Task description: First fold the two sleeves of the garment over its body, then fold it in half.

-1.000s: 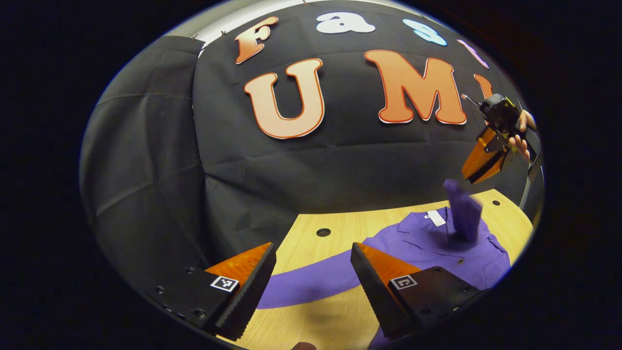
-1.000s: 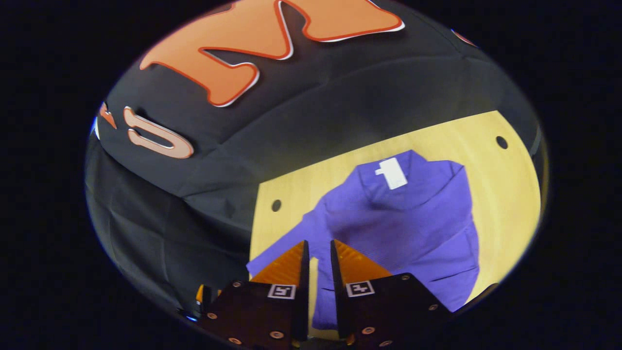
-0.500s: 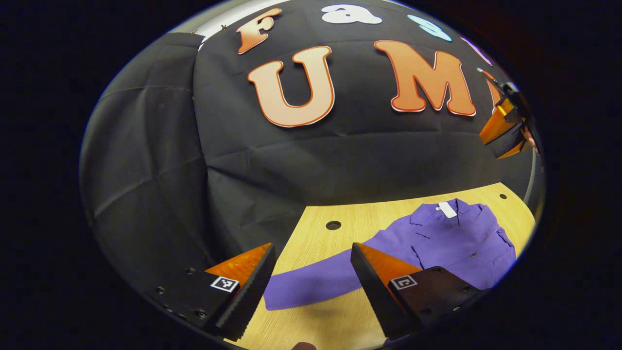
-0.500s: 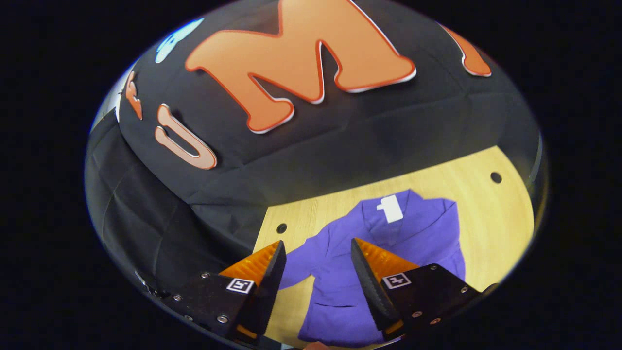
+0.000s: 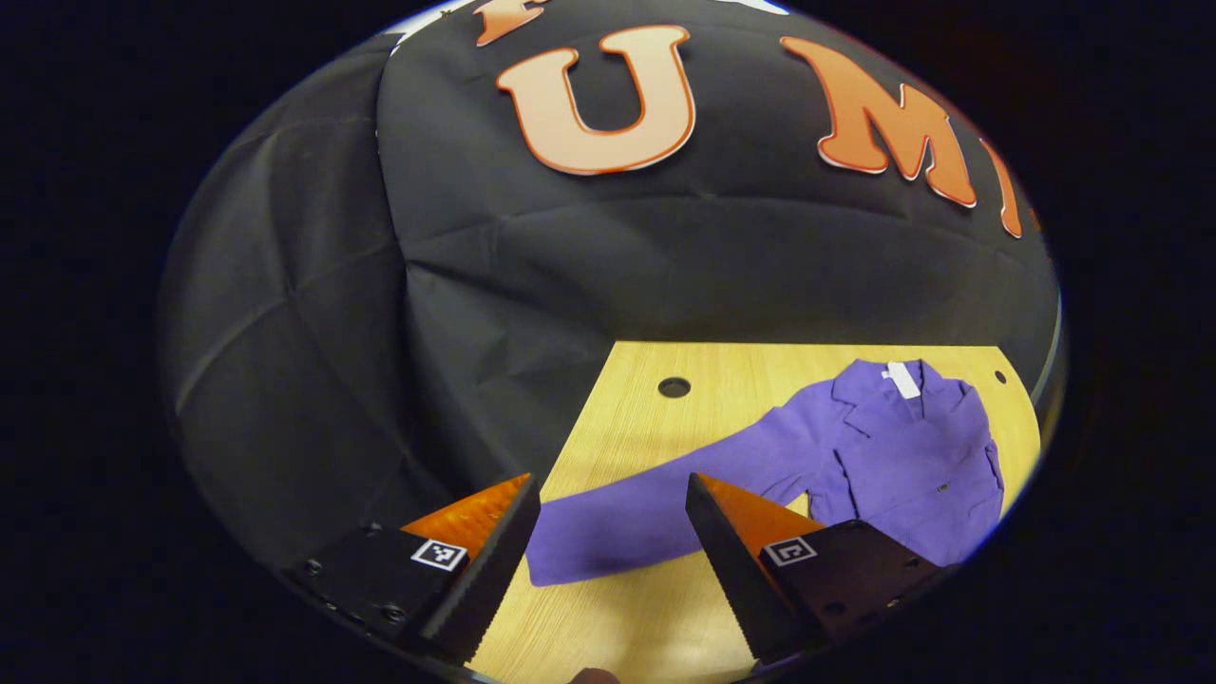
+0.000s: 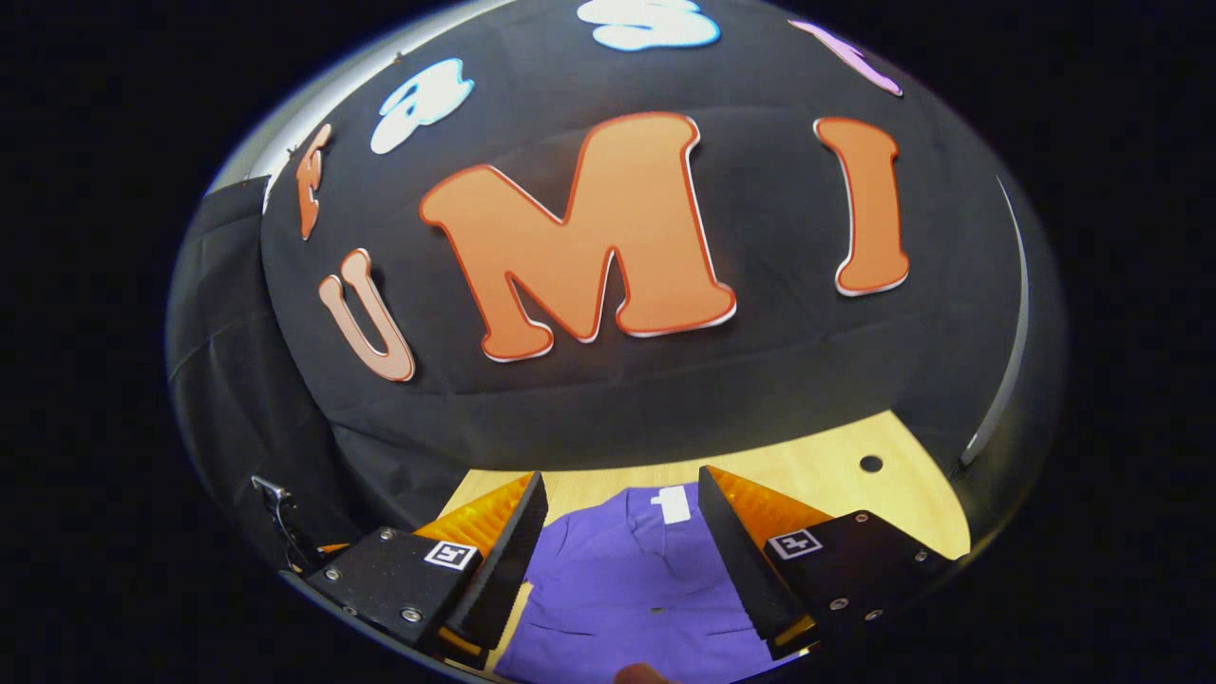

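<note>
On the wooden table (image 5: pixel 655 608), just in front of the black cloth wall (image 5: pixel 570 285), lies the purple garment (image 5: pixel 912 465), flat and face up with its collar toward the wall. One long sleeve (image 5: pixel 655 518) stretches away from the garment's body toward the left gripper (image 5: pixel 608 560), its cuff end lying between that gripper's two fingers as the left gripper view has it; the other sleeve looks already laid over the body, though the folds there are too small to read with certainty. The left gripper hangs spread wide and empty above the cuff, and the right gripper (image 6: pixel 617 560) is likewise parted and holds nothing, poised over the garment's chest, near the collar. Judging by the soft creases and the way it drapes flat, the cloth is light, limp and thin, neither slippery nor fragile, so it should sag and trail from any pinch point. The sensible hold seems to be the cuff end of the outstretched sleeve, pinched through both layers and carried across to the body. A small white label (image 6: pixel 671 503) sits inside the collar, beside the round hole (image 6: pixel 870 464) side of the table; any writing on it is too small to make out.
</note>
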The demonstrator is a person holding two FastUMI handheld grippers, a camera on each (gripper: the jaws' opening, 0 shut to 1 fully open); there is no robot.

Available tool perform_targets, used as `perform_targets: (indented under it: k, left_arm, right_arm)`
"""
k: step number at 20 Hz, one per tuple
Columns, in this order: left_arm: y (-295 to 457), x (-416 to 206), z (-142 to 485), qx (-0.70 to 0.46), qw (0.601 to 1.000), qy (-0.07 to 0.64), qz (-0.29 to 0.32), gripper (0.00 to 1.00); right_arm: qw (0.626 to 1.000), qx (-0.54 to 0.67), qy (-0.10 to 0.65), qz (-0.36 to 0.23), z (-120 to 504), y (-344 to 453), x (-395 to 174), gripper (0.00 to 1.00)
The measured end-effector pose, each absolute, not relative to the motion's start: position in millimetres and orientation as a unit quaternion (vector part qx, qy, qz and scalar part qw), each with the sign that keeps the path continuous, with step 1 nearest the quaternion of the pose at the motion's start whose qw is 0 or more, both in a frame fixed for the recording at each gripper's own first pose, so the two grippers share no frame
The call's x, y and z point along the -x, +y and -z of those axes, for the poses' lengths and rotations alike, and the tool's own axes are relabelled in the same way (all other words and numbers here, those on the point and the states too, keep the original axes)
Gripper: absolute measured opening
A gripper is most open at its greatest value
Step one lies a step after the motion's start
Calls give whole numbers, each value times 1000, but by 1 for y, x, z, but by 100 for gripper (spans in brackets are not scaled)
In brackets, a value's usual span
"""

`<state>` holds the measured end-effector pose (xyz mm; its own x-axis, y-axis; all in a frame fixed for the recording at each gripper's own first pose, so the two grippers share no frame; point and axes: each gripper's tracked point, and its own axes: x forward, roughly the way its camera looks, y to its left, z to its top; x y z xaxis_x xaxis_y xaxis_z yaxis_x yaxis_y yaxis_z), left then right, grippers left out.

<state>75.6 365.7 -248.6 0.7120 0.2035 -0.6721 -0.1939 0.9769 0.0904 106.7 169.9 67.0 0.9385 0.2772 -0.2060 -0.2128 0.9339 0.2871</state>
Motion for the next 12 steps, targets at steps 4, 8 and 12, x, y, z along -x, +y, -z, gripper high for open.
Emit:
perform_targets:
  k: [4,8,12]
  left_arm:
    - [383,-75,273,9,906,404,-123,97]
    - [401,-64,300,13,881,457,-126,97]
    - [410,-57,332,37,850,510,-128,100]
  right_arm:
    - [989,-101,60,-85,-99,133,-91,95]
    - [996,-70,-1,-54,-130,108,-68,95]
    - [998,-51,-34,-32,-143,97,-53,95]
